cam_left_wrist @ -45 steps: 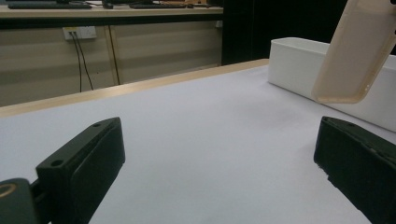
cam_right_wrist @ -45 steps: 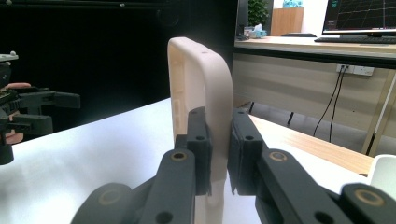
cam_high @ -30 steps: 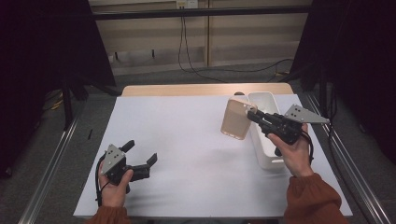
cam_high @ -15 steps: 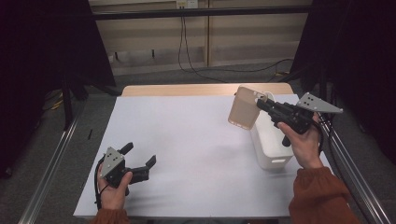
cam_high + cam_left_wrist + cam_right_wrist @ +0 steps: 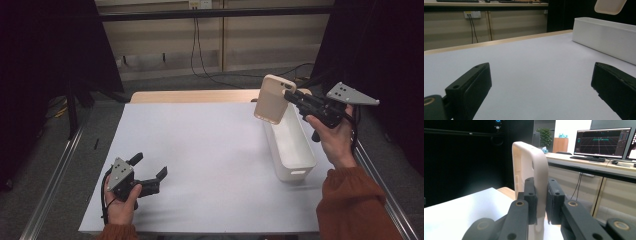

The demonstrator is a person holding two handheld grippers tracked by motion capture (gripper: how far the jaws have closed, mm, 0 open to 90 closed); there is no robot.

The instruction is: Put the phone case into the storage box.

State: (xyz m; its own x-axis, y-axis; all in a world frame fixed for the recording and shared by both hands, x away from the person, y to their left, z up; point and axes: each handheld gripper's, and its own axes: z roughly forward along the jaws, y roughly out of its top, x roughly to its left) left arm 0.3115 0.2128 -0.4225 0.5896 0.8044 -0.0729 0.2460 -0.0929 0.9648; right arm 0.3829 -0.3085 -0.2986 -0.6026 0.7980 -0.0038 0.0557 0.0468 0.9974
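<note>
Right tongs clamping beige phone case, now carrying it higher and farther back than a second ago, above far end of white bin. Likely heading for drop into bin. Left tongs resting on surface, gaping wide, empty.

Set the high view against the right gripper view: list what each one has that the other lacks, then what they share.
High view alone: the left tongs standing open, low over the white table, and the white bin.
Right gripper view alone: a lit monitor and keyboard on a desk behind, plus a plant.
Both: the right tongs shut on the beige phone case, held up in the air.
</note>
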